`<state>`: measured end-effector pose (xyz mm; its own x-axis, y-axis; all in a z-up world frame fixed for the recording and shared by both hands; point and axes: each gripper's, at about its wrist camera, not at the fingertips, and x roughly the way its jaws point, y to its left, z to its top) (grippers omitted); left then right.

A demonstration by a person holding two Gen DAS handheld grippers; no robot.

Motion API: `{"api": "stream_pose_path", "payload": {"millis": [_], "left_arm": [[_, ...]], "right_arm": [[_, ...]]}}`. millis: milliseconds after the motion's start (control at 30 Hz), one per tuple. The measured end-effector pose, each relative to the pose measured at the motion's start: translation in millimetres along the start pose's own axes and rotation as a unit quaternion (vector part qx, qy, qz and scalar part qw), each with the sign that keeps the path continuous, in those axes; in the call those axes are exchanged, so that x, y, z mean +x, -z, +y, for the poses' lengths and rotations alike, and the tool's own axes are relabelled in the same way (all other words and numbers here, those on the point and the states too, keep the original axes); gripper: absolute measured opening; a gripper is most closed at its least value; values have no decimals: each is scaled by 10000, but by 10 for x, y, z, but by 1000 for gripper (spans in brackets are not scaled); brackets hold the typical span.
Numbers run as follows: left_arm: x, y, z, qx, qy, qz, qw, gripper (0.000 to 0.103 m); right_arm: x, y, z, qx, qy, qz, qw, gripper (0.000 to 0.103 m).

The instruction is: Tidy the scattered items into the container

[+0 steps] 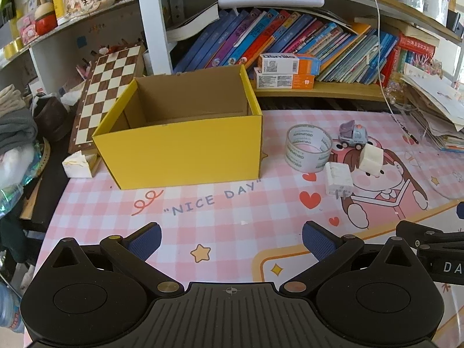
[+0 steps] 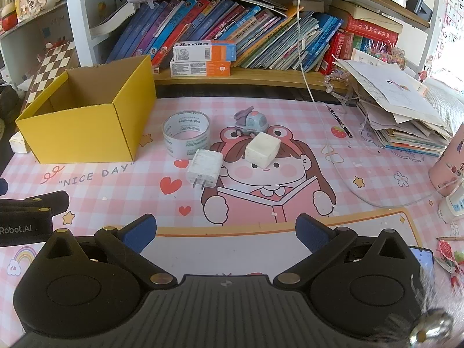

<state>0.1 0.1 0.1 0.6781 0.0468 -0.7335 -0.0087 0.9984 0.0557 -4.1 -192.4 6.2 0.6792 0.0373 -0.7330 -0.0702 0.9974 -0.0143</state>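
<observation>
An open yellow cardboard box (image 1: 179,150) (image 2: 84,127) stands empty at the left of a pink checked desk mat. Right of it lie a roll of clear tape (image 1: 308,148) (image 2: 186,136), a white plug charger (image 1: 338,178) (image 2: 205,168), a white cube (image 1: 371,157) (image 2: 262,149) and a small grey toy truck (image 1: 353,135) (image 2: 251,121). My left gripper (image 1: 231,239) is open and empty, low over the mat in front of the box. My right gripper (image 2: 225,232) is open and empty, in front of the charger and cube.
A bookshelf with leaning books (image 2: 232,34) and two orange-white boxes (image 2: 203,58) runs behind. A chessboard (image 1: 107,92) leans left of the box. A paper stack (image 2: 406,110), a white cable (image 2: 307,87), a pen (image 2: 339,120) and a pink cup (image 2: 448,162) crowd the right.
</observation>
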Motion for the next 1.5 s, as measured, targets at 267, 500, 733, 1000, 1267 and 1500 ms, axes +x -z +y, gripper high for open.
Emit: {"api": "stream_pose_path", "payload": {"millis": [267,500,733,1000,1267,1500], "left_arm": [[12,-26,16,-95,46,32,9999,103],[32,12,5,-124,19,51,9999,103],[31,37,-11,-122,23,59,9999,103],[28,49,-30,-144,34,65,9999,103],[23,6,18,-141,50,111,9998,103],[25,8,8,-140,50,118,9998,103]], "right_arm": [[2,-1,-1,2,-14,-6,10000,103],[-21,20,-7,7,-10,-5,10000,103],[29,0,-12,12,-17,7,10000,103],[21,0,-8,11,-25,29,10000,103],[27,4,-13,8,-28,32,10000,103],[30,8,-7,14,-27,41,10000,103]]}}
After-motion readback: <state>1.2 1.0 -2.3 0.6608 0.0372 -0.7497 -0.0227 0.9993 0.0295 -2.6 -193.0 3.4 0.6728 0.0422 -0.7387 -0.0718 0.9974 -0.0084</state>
